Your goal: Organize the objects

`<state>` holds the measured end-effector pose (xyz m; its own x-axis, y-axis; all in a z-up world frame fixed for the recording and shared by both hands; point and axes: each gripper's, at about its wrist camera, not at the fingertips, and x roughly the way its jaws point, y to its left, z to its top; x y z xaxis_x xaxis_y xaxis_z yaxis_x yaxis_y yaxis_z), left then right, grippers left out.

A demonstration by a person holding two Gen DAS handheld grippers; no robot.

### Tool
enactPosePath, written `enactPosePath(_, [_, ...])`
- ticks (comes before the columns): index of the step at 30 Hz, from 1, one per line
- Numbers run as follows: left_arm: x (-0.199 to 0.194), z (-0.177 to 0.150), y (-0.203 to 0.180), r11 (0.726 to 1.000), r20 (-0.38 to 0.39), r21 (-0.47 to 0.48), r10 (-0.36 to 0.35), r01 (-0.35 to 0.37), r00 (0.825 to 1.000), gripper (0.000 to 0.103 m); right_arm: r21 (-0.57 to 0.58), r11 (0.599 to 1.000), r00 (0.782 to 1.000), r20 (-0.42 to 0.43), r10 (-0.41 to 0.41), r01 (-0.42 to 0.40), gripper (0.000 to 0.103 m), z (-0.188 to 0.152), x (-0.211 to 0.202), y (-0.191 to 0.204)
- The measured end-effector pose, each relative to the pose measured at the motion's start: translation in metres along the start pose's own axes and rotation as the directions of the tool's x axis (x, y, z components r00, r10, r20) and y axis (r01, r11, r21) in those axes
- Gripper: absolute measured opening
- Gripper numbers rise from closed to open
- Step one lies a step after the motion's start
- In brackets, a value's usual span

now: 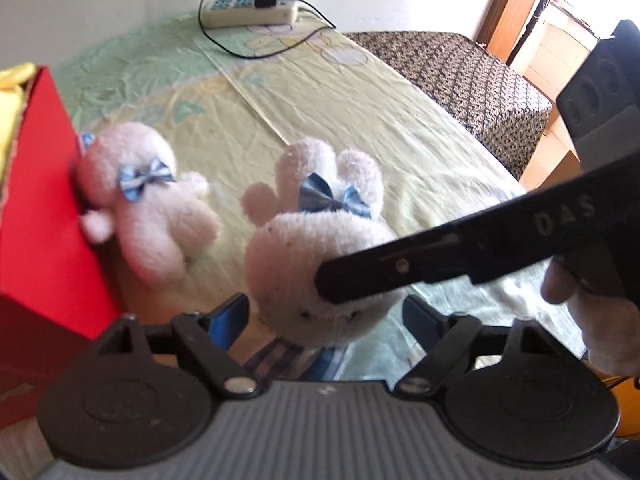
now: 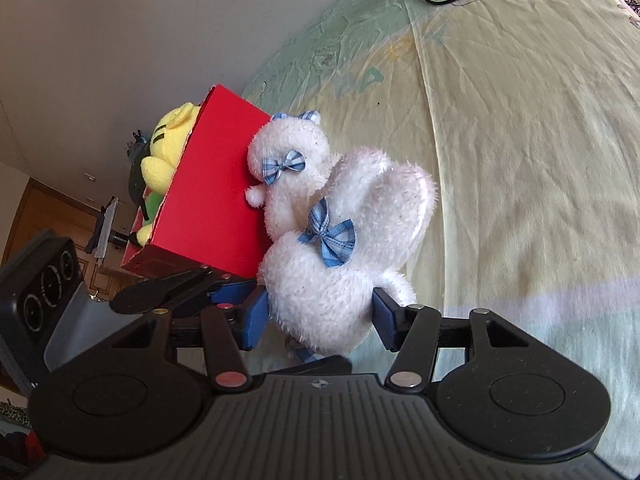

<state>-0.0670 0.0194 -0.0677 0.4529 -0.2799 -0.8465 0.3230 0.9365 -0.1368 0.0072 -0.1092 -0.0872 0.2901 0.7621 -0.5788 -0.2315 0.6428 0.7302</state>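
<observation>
Item: fluffy white plush rabbit (image 2: 320, 296) with a blue checked ribbon bow, low centre of the right wrist frame on the pale green-yellow bedsheet (image 2: 520, 160). Right tongs (image 2: 318, 322) clamp its head between blue pads; left tongs (image 1: 326, 316) flank it, contact unclear. A second matching white plush rabbit (image 2: 288, 164) leans on the red cardboard box (image 2: 216, 184), mid-left.

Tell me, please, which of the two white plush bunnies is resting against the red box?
The farther bunny, whose head touches the side of the red box. The nearer bunny sits between the right gripper pads, away from the box.
</observation>
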Motion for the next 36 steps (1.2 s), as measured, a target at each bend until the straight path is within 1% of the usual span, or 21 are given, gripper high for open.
enactPosePath(1, [0.002,0.0,-0.001,1.0,-0.006,0.001,-0.01,0.01,1.0,0.075,-0.005,1.0,1.0,-0.001,0.0,0.0,0.057,-0.003,-0.002,0.002])
enactPosePath(4, [-0.003,0.0,-0.008,1.0,-0.001,0.016,-0.02,0.02,1.0,0.074,-0.027,0.999,1.0,0.009,-0.024,0.024,0.057,-0.007,-0.009,0.009])
enactPosePath(7, [-0.018,0.0,-0.013,0.999,0.029,0.029,-0.028,0.027,0.999,0.074,-0.038,0.999,1.0,0.023,-0.012,0.013,0.057,-0.008,-0.021,0.016])
enactPosePath(12, [-0.051,-0.005,-0.016,1.0,0.1,0.026,-0.015,0.012,0.995,0.073,-0.128,0.992,0.999,0.048,0.0,0.007,0.058,-0.009,-0.035,0.045])
enactPosePath(14, [-0.062,-0.008,-0.013,1.0,0.119,0.017,-0.014,0.012,0.993,0.074,-0.14,0.99,0.999,0.051,0.012,-0.005,0.058,-0.01,-0.037,0.053])
enactPosePath(15, [-0.065,-0.01,-0.01,1.0,0.123,0.012,-0.019,0.017,0.992,0.074,-0.122,0.992,0.999,0.047,0.017,-0.011,0.058,-0.01,-0.035,0.054])
enactPosePath(16, [-0.066,-0.013,-0.007,1.0,0.122,0.005,-0.023,0.023,0.992,0.077,-0.09,0.996,0.999,0.04,0.015,-0.012,0.058,-0.011,-0.033,0.052])
enactPosePath(18, [-0.061,-0.02,-0.003,1.0,0.101,-0.008,-0.016,0.017,0.995,0.08,0.003,1.0,0.999,0.036,-0.012,0.012,0.057,-0.016,-0.024,0.045])
enactPosePath(20, [-0.055,-0.027,0.0,1.0,0.081,-0.018,-0.005,0.006,0.997,0.08,0.089,0.996,0.998,0.048,-0.037,0.033,0.057,-0.025,-0.018,0.034])
enactPosePath(22, [-0.054,-0.033,0.002,1.0,0.072,-0.026,0.004,-0.002,0.997,0.08,0.199,0.979,0.996,0.071,-0.056,0.041,0.057,-0.032,-0.016,0.021])
enactPosePath(24, [-0.057,-0.04,0.004,0.999,0.065,-0.035,0.006,-0.004,0.998,0.08,0.302,0.953,0.997,0.068,-0.047,0.024,0.058,-0.038,-0.011,0.009])
enactPosePath(26, [-0.063,-0.045,0.006,0.999,0.069,-0.047,-0.013,0.016,0.998,0.08,0.373,0.928,0.996,0.082,-0.031,-0.002,0.058,-0.043,-0.008,0.001])
enactPosePath(28, [-0.069,-0.05,0.004,0.997,0.074,-0.053,-0.052,0.056,0.996,0.079,0.428,0.903,0.996,0.092,-0.005,-0.035,0.06,-0.046,-0.005,-0.003])
enactPosePath(29, [-0.071,-0.051,0.002,0.996,0.076,-0.049,-0.07,0.074,0.995,0.079,0.449,0.893,0.996,0.09,0.007,-0.047,0.061,-0.047,-0.002,-0.004])
enactPosePath(31, [-0.071,-0.053,-0.006,0.994,0.069,-0.028,-0.105,0.107,0.992,0.079,0.451,0.892,0.997,0.071,0.012,-0.043,0.061,-0.046,0.004,-0.002])
enactPosePath(33, [-0.067,-0.055,-0.014,0.99,0.056,-0.006,-0.139,0.14,0.989,0.079,0.416,0.909,0.998,0.057,0.008,-0.03,0.061,-0.045,0.005,0.004])
enactPosePath(36, [-0.051,-0.06,-0.028,0.98,-0.001,0.018,-0.197,0.197,0.98,0.077,0.35,0.937,1.0,0.031,0.0,-0.011,0.061,-0.042,0.001,0.012])
